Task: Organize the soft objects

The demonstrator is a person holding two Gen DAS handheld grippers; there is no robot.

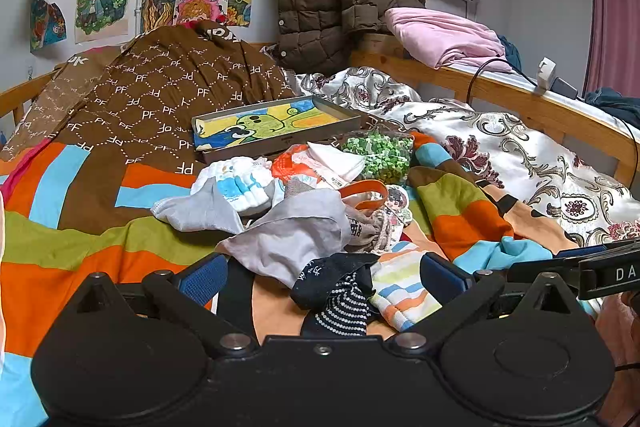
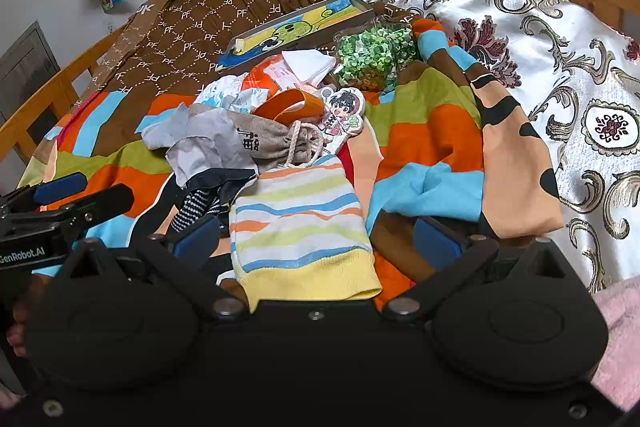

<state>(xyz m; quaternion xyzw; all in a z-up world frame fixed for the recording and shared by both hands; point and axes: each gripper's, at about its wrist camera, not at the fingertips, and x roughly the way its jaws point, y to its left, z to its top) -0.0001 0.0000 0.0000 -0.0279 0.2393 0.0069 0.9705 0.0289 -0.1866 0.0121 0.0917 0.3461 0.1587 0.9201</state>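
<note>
Hovering over the bed's near edge, left gripper point(image 1: 322, 277) spread wide above a navy sock point(image 1: 336, 287), right gripper point(image 2: 316, 237) likewise wide, empty, straddling a striped sock point(image 2: 300, 223), grey drawstring pouch point(image 2: 268, 143) just beyond.

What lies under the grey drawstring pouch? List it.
The pouch rests on a grey cloth and overlaps the striped sock. Whatever lies beneath the pile is covered.
</note>
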